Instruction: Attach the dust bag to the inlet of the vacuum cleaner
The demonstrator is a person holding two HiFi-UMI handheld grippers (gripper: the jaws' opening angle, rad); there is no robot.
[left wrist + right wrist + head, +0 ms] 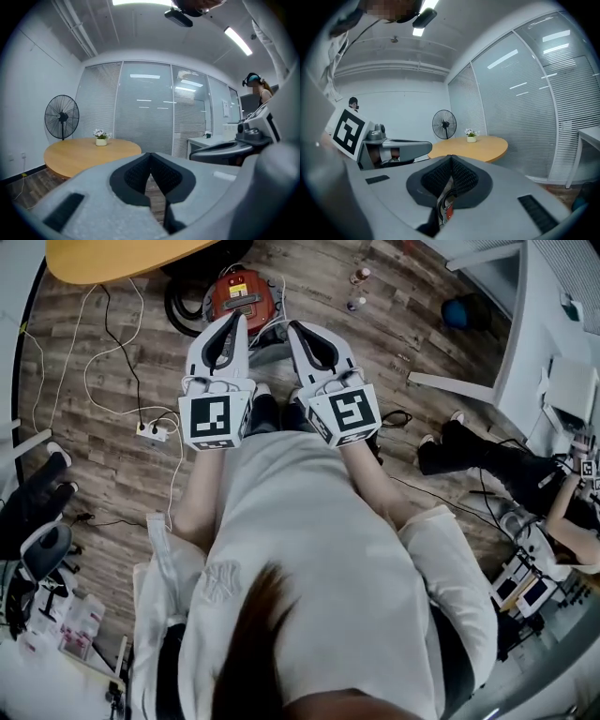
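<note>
Both tongs are pressed fully together with nothing held between them: the left tongs (233, 322) (150, 161) show their black ribbed pads meeting in a thin seam, and the right tongs (298, 331) (451, 161) look the same. In the head view they sit side by side at upper centre, held out level in front of the person, each with its marker cube nearest the camera.

Just past their tips, at the top centre of that view, the red vacuum cleaner (238, 296) stands on the wooden floor (112, 474), with its black hose (180, 313) curled at its left. A sliver of red (447, 213) shows through the gap below the right pads. The dust bag cannot be made out in any view.

White cables run from a power strip (153, 432) at the left of the floor. A round wooden worktop (112, 257) (89, 152) (473, 145) carries a small flower pot (101, 137) (471, 136), and a standing fan (62, 116) (444, 124) is behind it. Another person (525, 474) sits at the right edge.
</note>
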